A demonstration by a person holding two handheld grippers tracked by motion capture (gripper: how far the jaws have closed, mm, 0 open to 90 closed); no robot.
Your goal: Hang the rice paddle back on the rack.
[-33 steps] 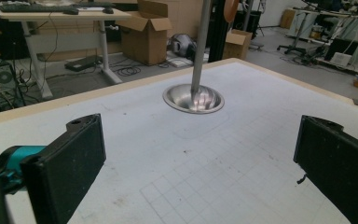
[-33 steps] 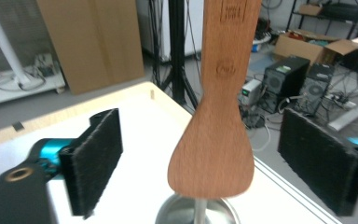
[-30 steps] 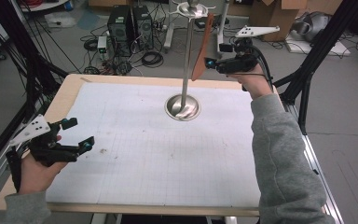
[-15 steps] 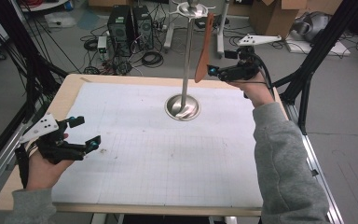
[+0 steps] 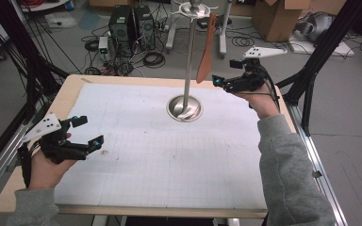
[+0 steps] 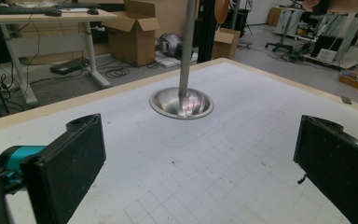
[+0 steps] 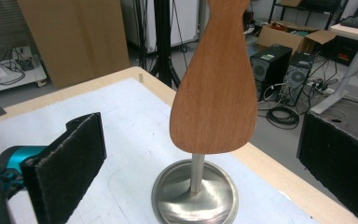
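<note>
— What have I got at my right claw (image 5: 222,84)?

— Its jaws stand wide apart with nothing between them. In the right gripper view the wooden spatula (image 7: 216,88) hangs just ahead of it, blade down, centred between the two jaws and touching neither. The top of its handle is cut off at the frame edge there, so I can't see from that view how it is hung.

— And from above?

— In the high view the spatula (image 5: 206,49) hangs from the round top of the metal stand (image 5: 187,61), just beside the claw's tips, on their far-left side. Whether it sits on a hook or a peg I can't make out; the top is too small and blurred. The stand's pole rises from a shiny dish-shaped base (image 5: 185,108), which lies below and to the left of the claw.

— My left claw (image 5: 86,133)?

— Also spread open, empty, held low over the white gridded surface (image 5: 169,160), well apart from the stand. In the left gripper view the base (image 6: 181,102) lies straight ahead between its jaws, far off, and the pole runs out of the top of the frame. A brown sliver at that top edge may be the spatula's blade; I can't tell for sure.
</note>
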